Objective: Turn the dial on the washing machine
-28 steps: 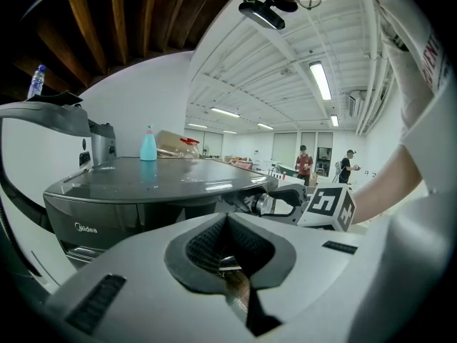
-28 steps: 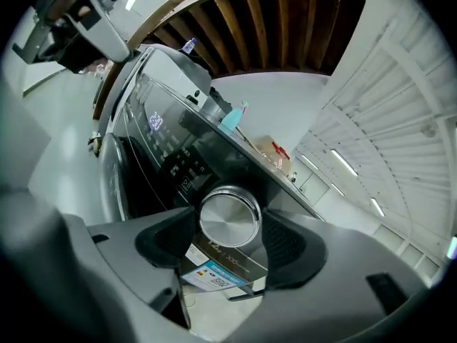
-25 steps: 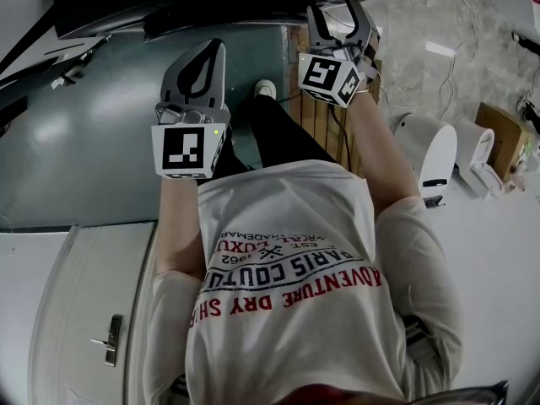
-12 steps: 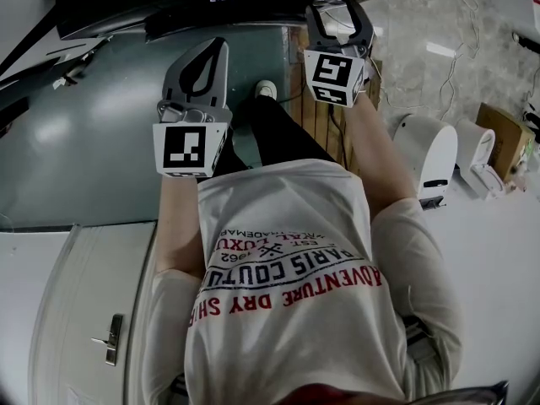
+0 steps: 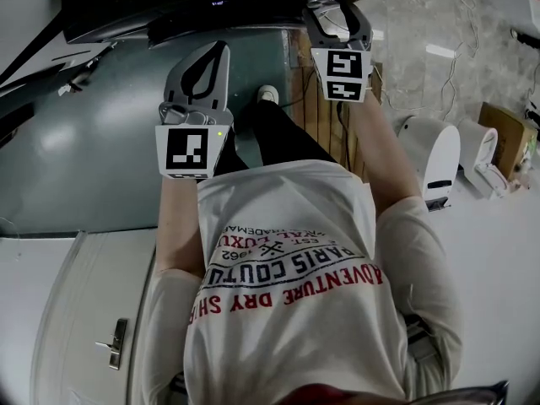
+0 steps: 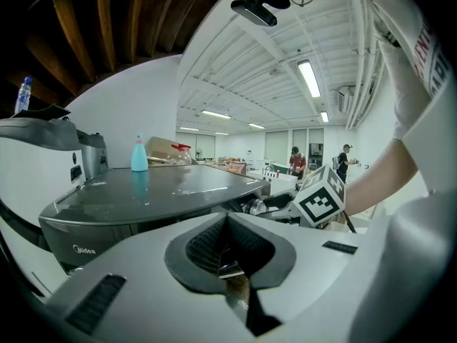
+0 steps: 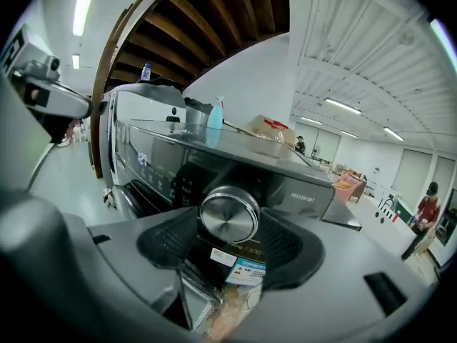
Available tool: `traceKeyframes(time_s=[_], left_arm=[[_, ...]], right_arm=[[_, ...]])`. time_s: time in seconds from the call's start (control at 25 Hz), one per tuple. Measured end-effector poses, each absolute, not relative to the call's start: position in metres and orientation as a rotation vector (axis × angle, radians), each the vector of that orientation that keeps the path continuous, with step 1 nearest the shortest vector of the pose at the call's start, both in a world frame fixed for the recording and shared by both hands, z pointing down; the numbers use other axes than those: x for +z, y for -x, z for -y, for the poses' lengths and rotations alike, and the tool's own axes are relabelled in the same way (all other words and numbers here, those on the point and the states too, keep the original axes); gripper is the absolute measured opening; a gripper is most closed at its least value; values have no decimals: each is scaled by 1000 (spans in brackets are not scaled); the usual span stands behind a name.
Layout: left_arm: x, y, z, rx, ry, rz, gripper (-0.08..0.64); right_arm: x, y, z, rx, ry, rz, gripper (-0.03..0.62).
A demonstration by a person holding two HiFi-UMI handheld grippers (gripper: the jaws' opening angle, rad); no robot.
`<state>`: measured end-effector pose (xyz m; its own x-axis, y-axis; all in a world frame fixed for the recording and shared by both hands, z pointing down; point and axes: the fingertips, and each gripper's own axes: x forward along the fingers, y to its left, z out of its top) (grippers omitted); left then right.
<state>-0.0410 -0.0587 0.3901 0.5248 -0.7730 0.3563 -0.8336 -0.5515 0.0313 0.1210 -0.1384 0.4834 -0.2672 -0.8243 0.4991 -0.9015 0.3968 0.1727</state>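
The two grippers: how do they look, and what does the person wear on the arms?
The left gripper and the right gripper are grey, with curved jaws and dark ribbed pads. Each carries a white cube with black square markers. The left one shows a small green light. The sleeves are short and white.

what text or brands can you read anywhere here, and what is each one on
"Midea": front of the washing machine, left gripper view.
"MG120V36T", roughly, small print: panel right of the dial.
"PARIS COUTU" and "ADVENTURE DRY SHIR", upside down, cut off at folds: the person's shirt.
Smaller lines on the shirt, the stickers under the dial and the panel display: too blurred to read.
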Motion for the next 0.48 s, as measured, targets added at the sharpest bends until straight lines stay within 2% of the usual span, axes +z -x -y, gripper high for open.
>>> traceKeyframes(time_s=[0.24,0.32,0.4,0.48], left_arm=[[368,41,51,445,-2640,1343,17],[355,40,48,441,-2666,1348,15],[335,38,47,426,-2717,1358,16],[314,36,44,403,-2771,1360,16]], right_arm=[[447,-104,110,171,-1378,2243,266],[425,-104,102,149,-1408,2264,211],[399,-106,99,123,-1467,2285,110],[375,-108,97,99,-1505,2308,69]])
